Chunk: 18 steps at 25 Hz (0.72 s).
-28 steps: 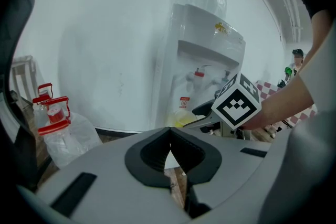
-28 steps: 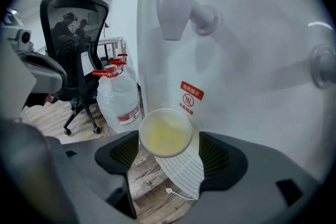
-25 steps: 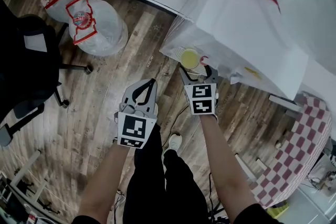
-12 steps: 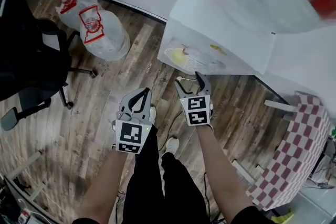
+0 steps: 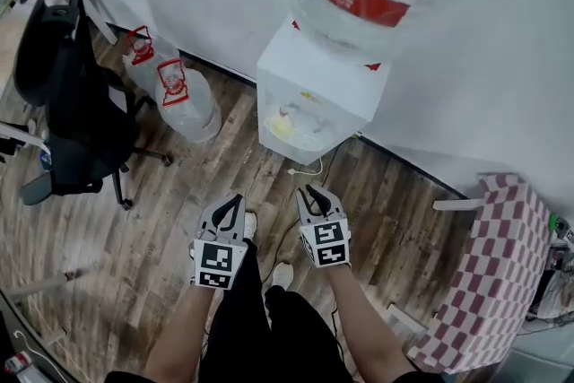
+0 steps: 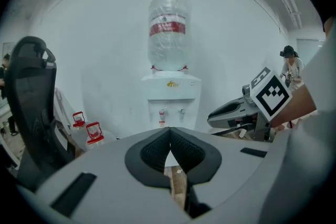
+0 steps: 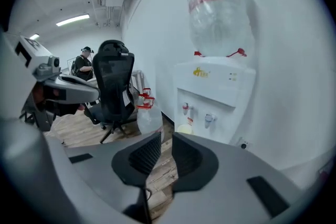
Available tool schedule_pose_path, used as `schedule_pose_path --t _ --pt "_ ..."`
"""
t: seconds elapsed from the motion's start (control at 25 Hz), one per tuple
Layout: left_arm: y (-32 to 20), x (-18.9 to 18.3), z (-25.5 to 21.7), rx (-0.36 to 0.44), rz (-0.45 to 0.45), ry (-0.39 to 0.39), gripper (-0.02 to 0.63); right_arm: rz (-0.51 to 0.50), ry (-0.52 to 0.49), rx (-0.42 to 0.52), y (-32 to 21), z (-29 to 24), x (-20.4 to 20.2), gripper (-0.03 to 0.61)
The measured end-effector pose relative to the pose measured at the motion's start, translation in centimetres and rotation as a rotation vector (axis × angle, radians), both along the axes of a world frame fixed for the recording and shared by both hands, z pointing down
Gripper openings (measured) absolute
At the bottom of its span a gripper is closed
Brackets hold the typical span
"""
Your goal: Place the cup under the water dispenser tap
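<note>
Well, from the head view the job looks done: the yellow cup (image 5: 281, 127) sits in the recess of the water dispenser (image 5: 314, 94), on its tray below the taps, which is exactly where it needs to be to catch the water. Both claws hang well apart from the dispenser, over the wooden floor (image 5: 134, 229). The left gripper (image 5: 235, 202) and the right gripper (image 5: 312, 191) point side by side toward the machine, neither carrying anything. Spare water bottles (image 5: 184, 99) stand against the wall to the left, with an office chair (image 5: 76, 103) beyond them.

Next, the left gripper view. Its pads meet at the tip with nothing between them (this claw has no part in the placing, so I judge it is simply kept closed and out of the way). The dispenser stands straight ahead, red tap (image 6: 161, 113) and second tap (image 6: 181, 111) both visible; the cup itself is too small for me to be sure of here.

Last, the right gripper view. The jaws have just been closing and now stand at a narrow gap, empty, only floorboards showing between the pads. Past them the cup (image 7: 185, 129) rests upright beneath the red tap (image 7: 185, 108), clear of the claw, so I take it as released.
</note>
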<state>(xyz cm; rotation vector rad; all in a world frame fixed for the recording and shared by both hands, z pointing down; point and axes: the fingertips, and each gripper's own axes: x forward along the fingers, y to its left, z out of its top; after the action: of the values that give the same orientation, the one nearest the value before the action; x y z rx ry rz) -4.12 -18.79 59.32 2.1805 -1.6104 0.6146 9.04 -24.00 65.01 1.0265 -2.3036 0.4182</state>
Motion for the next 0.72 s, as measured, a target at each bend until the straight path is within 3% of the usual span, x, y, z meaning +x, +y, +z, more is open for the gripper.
schedule_pose_path --t 0.44,0.72 --pt "11.3 4.4 -10.9 0.059 -0.063 -0.012 0.014 -0.057 -0.157 0.038 12.4 -11.2 6.1 0.022" --pt "14.7 4.3 -15.0 0.083 -0.039 -0.05 0.014 -0.056 -0.249 0.034 18.3 -14.9 8.4 0.021"
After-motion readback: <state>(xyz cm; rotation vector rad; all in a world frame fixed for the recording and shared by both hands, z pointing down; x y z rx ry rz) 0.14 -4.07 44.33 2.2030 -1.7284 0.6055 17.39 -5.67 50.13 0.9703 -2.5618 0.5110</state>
